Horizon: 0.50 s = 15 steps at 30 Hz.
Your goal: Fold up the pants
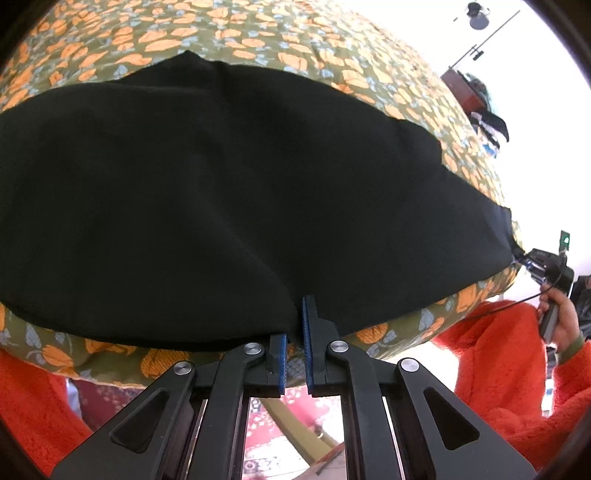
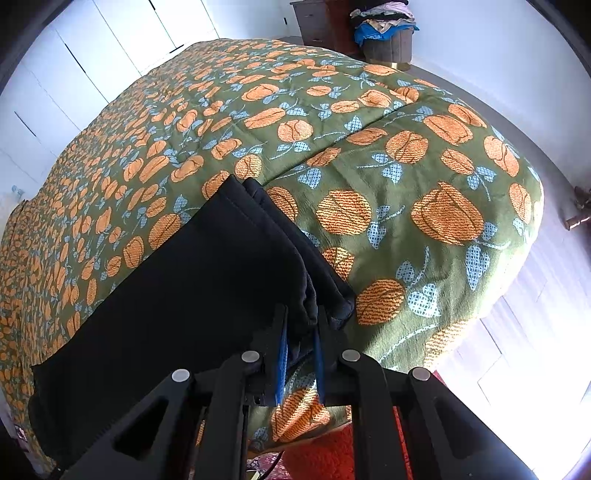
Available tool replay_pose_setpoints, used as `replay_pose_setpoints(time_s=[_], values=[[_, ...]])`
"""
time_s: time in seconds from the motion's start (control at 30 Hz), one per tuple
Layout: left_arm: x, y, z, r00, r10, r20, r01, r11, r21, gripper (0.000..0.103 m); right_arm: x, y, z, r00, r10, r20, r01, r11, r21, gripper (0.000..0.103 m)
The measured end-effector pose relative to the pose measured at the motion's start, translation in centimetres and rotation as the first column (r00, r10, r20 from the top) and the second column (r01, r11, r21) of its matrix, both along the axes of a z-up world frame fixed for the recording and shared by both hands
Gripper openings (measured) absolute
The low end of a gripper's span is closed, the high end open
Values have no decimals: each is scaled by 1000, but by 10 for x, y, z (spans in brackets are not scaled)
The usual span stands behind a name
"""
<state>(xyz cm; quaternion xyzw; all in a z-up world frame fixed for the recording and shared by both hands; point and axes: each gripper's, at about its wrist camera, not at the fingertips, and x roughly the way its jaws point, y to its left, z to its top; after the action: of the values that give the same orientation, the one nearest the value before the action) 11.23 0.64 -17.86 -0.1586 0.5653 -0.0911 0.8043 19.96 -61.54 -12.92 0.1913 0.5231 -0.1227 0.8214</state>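
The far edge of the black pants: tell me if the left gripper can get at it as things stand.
Probably not yet. The left gripper is shut on the near edge of the black pants, so it is occupied. Nothing lies on the cloth or the pumpkin-print bedspread between; it would have to let go first.

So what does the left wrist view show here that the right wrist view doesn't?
Only the left wrist view: the right gripper seen from outside at the pants' far end, the hand holding it, and an orange fleece sleeve.
Only the right wrist view: the stitched hems, white wardrobe doors, a clothes pile.
Both: black pants on the pumpkin-print bedspread, each gripper shut on fabric, left gripper included.
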Motion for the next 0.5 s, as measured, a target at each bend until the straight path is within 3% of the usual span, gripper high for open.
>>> replay_pose_setpoints(time_s=[0.27,0.37,0.4,0.43,0.5], values=[[1,-2,1,1000,-2,-11,2,1000,12,7,-2,3,3,1000,11,8,-11,1000,-22,14],[1,-3,8,1000,7,-12,-7,999,33,21,-9,5,12,998,29,49,-28,1000,-14,36],[-1,-2,8,1000,7,-18,-6,999,40,31,-13,6,15,997,31,66,-30,999,-13,55],[-4,1,12,1000,11,-29,-10,999,44,41,-18,7,21,996,23,88,-21,999,-25,67],[-14,10,19,998,31,-50,-29,999,41,50,-29,7,33,991,8,136,-2,999,-49,69]])
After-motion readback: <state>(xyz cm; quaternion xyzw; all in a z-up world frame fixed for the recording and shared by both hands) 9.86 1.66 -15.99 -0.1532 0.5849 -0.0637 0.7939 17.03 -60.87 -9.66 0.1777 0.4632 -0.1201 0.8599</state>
